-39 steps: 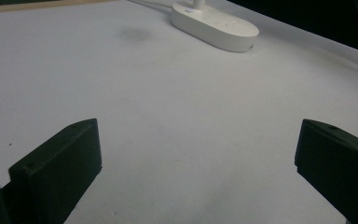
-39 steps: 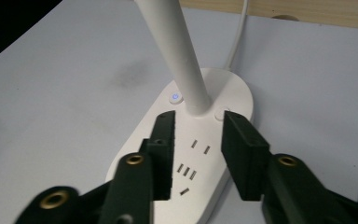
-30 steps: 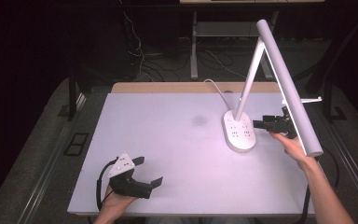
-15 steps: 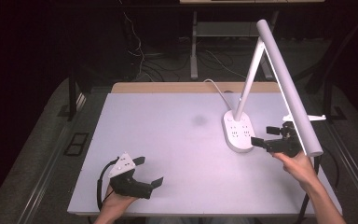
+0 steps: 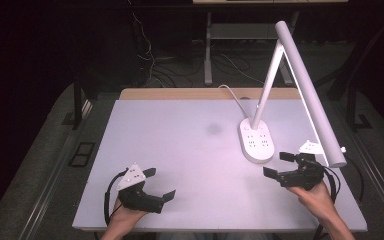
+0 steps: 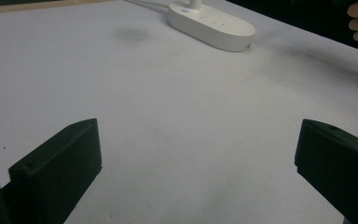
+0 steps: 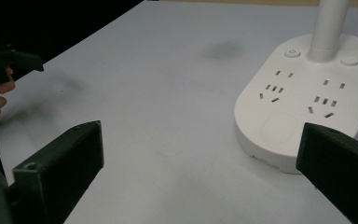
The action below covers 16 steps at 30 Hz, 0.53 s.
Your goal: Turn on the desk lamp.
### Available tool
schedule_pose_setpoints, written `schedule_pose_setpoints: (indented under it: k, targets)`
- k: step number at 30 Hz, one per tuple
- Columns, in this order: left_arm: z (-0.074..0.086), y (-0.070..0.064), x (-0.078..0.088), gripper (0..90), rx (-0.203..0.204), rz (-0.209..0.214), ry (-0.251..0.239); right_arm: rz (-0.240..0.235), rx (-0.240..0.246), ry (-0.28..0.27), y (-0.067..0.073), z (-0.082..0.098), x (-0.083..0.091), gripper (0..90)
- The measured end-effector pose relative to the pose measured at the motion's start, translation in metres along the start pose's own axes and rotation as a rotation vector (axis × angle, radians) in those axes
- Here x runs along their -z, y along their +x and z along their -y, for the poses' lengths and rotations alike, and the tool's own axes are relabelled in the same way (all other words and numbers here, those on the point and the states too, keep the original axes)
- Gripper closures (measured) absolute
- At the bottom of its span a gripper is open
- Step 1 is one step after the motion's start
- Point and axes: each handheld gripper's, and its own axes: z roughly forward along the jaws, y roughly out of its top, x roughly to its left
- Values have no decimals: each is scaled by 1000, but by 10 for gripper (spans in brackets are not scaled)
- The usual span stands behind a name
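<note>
Right gripper (image 5: 286, 167) has drawn back from the lamp (image 5: 256, 139) toward the bench (image 5: 180, 150) front edge; left gripper (image 5: 152, 187) is unchanged, both jaws open, empty. Lamp stands right of centre; likely rigid, top-heavy, best held at the base.
</note>
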Motion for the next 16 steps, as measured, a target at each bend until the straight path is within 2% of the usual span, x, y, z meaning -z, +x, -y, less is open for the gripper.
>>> schedule_pose_setpoints:
  k: [9,12,16]
  targets:
    - [0,0,0,0,0,1,0,0,34,8,16,25,0,4]
    - [0,0,0,0,1,1,0,8,52,4,19,32,1,4]
    - [0,1,-1,0,1,2,5,9,52,4,20,40,0,4]
